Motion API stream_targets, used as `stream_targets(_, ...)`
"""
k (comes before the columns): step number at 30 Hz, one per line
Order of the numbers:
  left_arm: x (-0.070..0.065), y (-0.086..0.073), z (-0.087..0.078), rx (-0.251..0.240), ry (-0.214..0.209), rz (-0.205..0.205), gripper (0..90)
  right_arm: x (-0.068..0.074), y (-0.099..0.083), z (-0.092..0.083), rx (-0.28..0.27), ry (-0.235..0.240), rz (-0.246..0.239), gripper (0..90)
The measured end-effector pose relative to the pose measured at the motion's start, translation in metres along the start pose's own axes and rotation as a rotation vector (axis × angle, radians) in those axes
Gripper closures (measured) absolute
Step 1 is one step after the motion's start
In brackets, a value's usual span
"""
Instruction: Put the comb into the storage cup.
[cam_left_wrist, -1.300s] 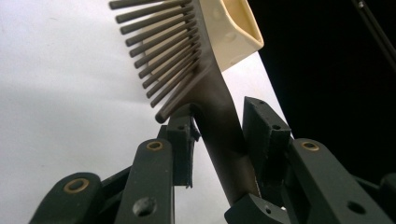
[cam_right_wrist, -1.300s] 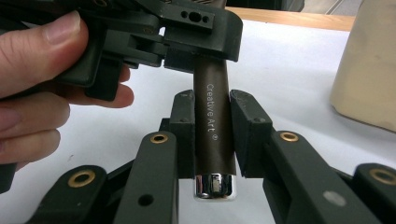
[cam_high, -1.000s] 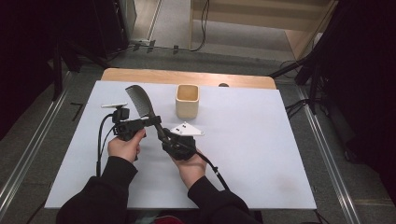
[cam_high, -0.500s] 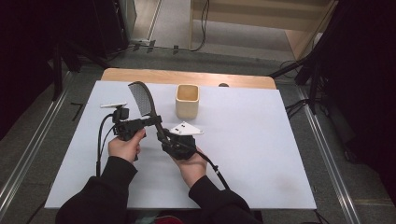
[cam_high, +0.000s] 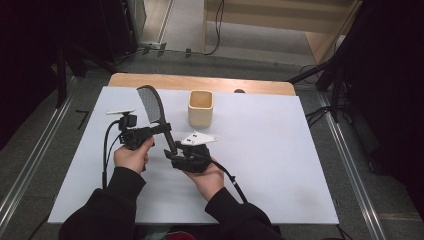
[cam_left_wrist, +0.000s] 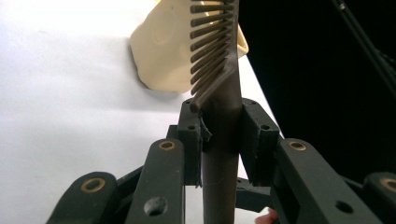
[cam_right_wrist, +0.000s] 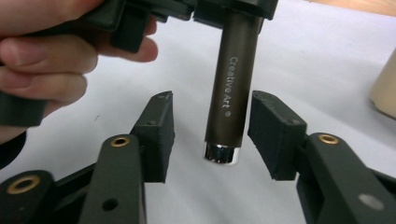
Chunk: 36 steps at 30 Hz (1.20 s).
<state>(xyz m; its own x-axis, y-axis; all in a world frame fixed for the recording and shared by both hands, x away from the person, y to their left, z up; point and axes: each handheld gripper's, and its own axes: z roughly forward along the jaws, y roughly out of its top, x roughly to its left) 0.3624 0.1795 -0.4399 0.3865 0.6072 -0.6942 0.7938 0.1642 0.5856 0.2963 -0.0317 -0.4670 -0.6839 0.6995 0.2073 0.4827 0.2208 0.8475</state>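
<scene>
A dark brush with a fan of comb-like teeth (cam_high: 149, 101) stands nearly upright over the white table (cam_high: 280, 160). My left gripper (cam_high: 162, 128) is shut on its round handle (cam_left_wrist: 219, 158), just below the teeth (cam_left_wrist: 210, 46). My right gripper (cam_right_wrist: 212, 135) sits at the handle's lower end (cam_right_wrist: 231, 93), which carries a silver cap and the words "Creative Art". Its jaws have just been opening. The handle hangs between them with a gap on each side, so no pad presses on it. In the high view the right gripper (cam_high: 173, 150) is just below the left one.
A cream square cup (cam_high: 200, 107) stands upright behind the grippers, near the table's far edge; it also appears as the cup (cam_left_wrist: 163, 51) beyond the brush. A small white strip (cam_high: 120, 111) lies at the far left. Cables trail from both grippers toward the person.
The right gripper's jaws have opened off the brush handle. The brush head has tipped slightly more upright. Both hands have stayed in place.
</scene>
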Motion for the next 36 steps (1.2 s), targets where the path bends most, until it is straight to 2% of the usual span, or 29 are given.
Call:
stream_targets(9, 0.000, 0.001, 0.000, 0.017, 0.029, 0.032, 72.8, -0.005, -0.004, -0.002, 0.038, 0.061, -0.027, 36.8)
stream_targets(15, -0.001, 0.001, 0.001, 0.026, 0.046, 0.051, 72.8, -0.009, -0.006, -0.006, 0.065, 0.077, -0.039, 32.3)
stream_targets(21, 0.000, 0.001, 0.001, 0.030, 0.055, 0.061, 72.8, -0.015, -0.008, -0.013, 0.063, 0.092, -0.055, 29.6)
stream_targets(28, 0.000, 0.001, 0.001, 0.036, 0.058, 0.069, 72.8, -0.024, -0.013, -0.020, 0.077, 0.107, -0.035, 27.1)
stream_targets(34, -0.001, 0.001, 0.000, 0.030, 0.065, 0.076, 72.7, -0.030, -0.016, -0.026, 0.074, 0.110, -0.067, 26.4)
stream_targets(36, 0.000, 0.001, 0.000, 0.030, 0.065, 0.076, 72.7, -0.032, -0.016, -0.029, 0.076, 0.122, -0.062, 26.2)
